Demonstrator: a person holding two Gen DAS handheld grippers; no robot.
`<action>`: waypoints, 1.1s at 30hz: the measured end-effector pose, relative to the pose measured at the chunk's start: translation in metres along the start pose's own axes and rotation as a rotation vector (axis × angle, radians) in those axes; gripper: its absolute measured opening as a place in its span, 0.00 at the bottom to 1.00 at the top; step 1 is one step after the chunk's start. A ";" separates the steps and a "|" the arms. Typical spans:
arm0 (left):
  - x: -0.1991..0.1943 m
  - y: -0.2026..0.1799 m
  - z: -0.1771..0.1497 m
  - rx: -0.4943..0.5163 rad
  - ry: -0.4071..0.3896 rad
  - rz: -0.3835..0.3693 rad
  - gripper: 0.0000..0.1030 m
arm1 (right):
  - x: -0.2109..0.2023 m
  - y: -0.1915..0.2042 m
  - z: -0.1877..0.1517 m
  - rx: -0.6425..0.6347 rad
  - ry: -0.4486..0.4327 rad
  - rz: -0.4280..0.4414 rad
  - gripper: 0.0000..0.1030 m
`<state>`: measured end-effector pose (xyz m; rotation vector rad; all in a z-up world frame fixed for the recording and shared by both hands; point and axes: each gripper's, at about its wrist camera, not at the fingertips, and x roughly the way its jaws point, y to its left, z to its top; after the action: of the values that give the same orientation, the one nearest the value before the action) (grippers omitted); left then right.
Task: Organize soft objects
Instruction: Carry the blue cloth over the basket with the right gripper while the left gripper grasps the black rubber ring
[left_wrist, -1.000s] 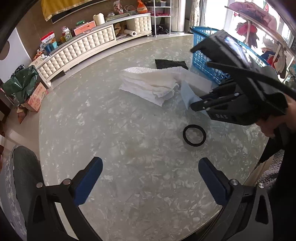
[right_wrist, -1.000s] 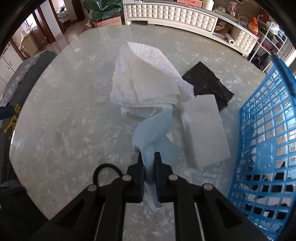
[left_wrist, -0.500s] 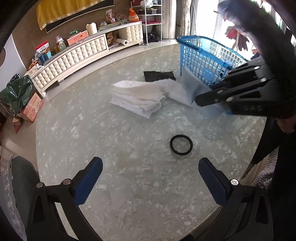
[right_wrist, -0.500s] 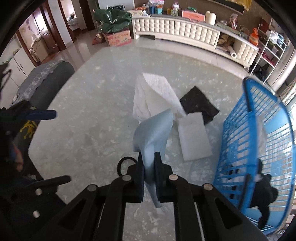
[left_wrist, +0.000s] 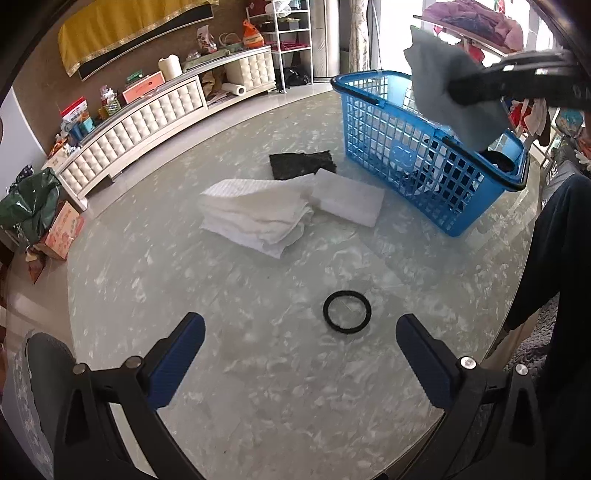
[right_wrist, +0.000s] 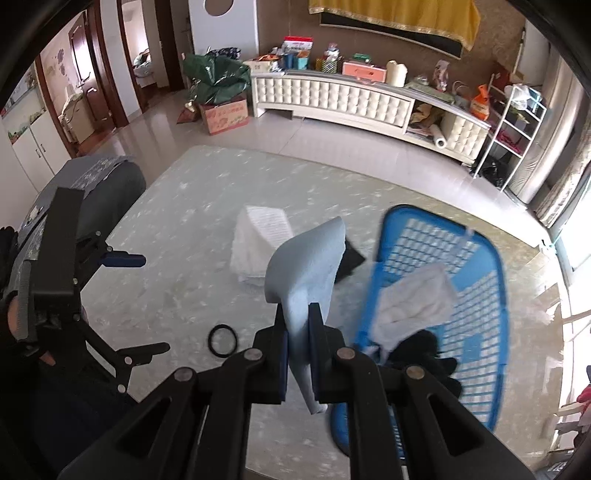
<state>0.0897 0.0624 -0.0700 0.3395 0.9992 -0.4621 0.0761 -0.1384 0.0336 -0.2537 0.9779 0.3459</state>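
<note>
Left wrist view: the right gripper (left_wrist: 456, 90) was clamped on a pale blue cloth (left_wrist: 447, 88), a soft, limp sheet that hung in the air above the rim of the blue basket (left_wrist: 391, 147). The left gripper (left_wrist: 301, 349) had its blue pads spread wide apart with nothing between them, above the marble table (left_wrist: 258, 387). On the table lay a folded white towel (left_wrist: 255, 218), a white sponge block (left_wrist: 347, 199) touching it, a black scrubbing pad (left_wrist: 301, 164) behind them, and a black ring (left_wrist: 347, 312) near the left gripper. A second earlier the cloth had been low, just above the table beside the towel; now it was lifted clear over the basket.

Right wrist view: the cloth (right_wrist: 306, 266) was pinched between the two pads of the right gripper (right_wrist: 298, 350), its upper part standing up in a curl and a short tail drooping below. Only here did the basket's inside (right_wrist: 476, 266) show: a crumpled white cloth (right_wrist: 413, 302) and something black (right_wrist: 428, 350) lay in it. The left gripper (right_wrist: 147, 302), held by a hand (right_wrist: 14, 314), appeared at the left.
</note>
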 end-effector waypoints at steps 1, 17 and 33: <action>0.003 -0.003 0.003 0.009 -0.001 -0.007 1.00 | -0.001 -0.005 -0.001 0.005 -0.003 -0.006 0.08; 0.056 -0.023 0.015 0.089 0.125 -0.017 1.00 | 0.011 -0.081 -0.017 0.074 0.043 -0.090 0.08; 0.097 -0.028 0.012 0.108 0.226 -0.033 1.00 | 0.067 -0.134 -0.016 0.158 0.163 -0.102 0.08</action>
<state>0.1281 0.0116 -0.1490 0.4806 1.2031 -0.5167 0.1512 -0.2554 -0.0242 -0.1888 1.1421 0.1553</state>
